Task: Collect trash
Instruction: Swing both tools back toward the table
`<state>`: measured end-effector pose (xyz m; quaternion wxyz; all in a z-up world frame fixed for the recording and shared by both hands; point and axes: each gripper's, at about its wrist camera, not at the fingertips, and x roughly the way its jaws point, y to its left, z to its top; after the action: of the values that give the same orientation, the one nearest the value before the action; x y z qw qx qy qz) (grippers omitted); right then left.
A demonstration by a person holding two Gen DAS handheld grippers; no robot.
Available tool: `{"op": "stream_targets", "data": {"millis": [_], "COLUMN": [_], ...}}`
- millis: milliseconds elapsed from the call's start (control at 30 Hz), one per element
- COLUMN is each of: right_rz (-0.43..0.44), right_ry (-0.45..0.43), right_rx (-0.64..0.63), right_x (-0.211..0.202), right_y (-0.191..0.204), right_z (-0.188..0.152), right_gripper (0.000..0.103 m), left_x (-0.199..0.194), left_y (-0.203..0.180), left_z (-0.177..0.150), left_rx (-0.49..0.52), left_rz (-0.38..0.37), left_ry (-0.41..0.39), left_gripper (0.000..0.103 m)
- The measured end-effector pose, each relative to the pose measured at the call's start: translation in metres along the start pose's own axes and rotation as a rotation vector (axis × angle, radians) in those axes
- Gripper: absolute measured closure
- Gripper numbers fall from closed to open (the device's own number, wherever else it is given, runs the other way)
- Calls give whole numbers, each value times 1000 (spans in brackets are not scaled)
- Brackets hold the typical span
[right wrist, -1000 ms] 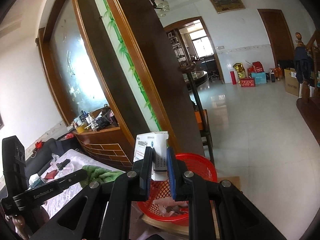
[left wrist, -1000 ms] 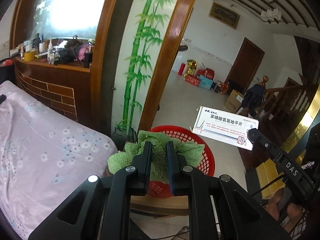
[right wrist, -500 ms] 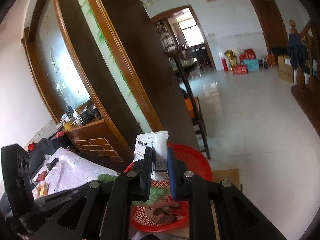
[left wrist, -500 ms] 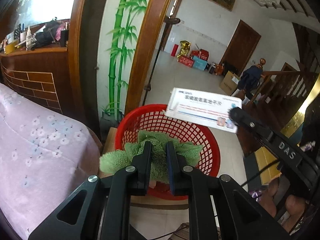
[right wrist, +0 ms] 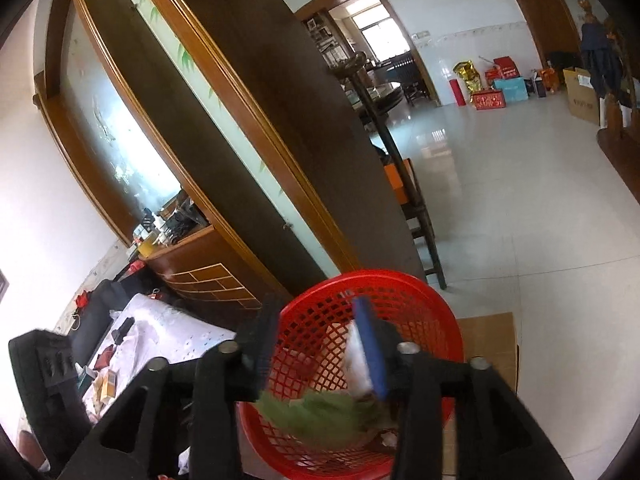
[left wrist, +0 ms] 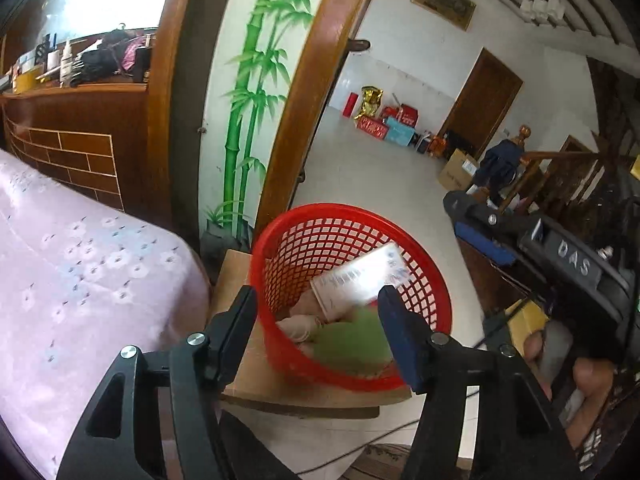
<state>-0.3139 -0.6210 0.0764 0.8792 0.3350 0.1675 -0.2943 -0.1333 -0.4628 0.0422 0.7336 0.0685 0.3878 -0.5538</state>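
Both pairs of tongs stand released over the red basket (left wrist: 352, 292). The left gripper (left wrist: 316, 312) has just been opening its jaws; they gape wide on either side of the basket's near rim, and nothing is pressed between them. Below that gap, inside the basket, lies the green cloth (left wrist: 352, 340), blurred, beside some pale crumpled scraps (left wrist: 298, 326). The right gripper (right wrist: 320, 336) has likewise just been parting its jaws. Its blue-padded finger sits close against the white medicine box (right wrist: 356, 356), but the other finger is well clear of it, so the box is not clamped; whether the pad still touches it is hard to say through the blur. In the left wrist view the same box (left wrist: 360, 280) is tilted inside the basket, leaning toward the far mesh wall above the cloth. In the right wrist view the cloth (right wrist: 324, 412) shows as a green smear low in the basket (right wrist: 420, 292).

The basket stands on a flat brown cardboard sheet (left wrist: 240, 280) on the pale tiled floor (left wrist: 372, 184). Just left of it is a surface under a pink flowered cover (left wrist: 80, 280). Behind rises a wooden partition with a painted bamboo panel (left wrist: 248, 80).
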Motion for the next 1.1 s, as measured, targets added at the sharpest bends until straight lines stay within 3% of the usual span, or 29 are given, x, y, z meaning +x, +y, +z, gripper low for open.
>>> {"op": "stream_targets", "data": {"millis": [233,467,733,933,1100], "right_rz": [88,242,443,562,606], "right_ry": [-56,-56,73,206,263], "right_rx": [2,-126,-290,-356,-417], "right_x": [-19,-24,-1,22,38], "right_y": [36,126,243,307,346], "right_z": [4,-16,-75,-117,-140], "right_gripper": [34,25,20,19,17], "left_x": [-83,-197,-305,-357,-379], "left_y": [62,131,215,258,284], "left_z": [-13,-39,-80,-109,-119], "left_rx": [-118,-217,-377,-460,-514], "left_rz": [82,309,540,655,709], "left_ry": [-97,-237,-327,-355,-359], "left_gripper": [39,32,31,31,31]}}
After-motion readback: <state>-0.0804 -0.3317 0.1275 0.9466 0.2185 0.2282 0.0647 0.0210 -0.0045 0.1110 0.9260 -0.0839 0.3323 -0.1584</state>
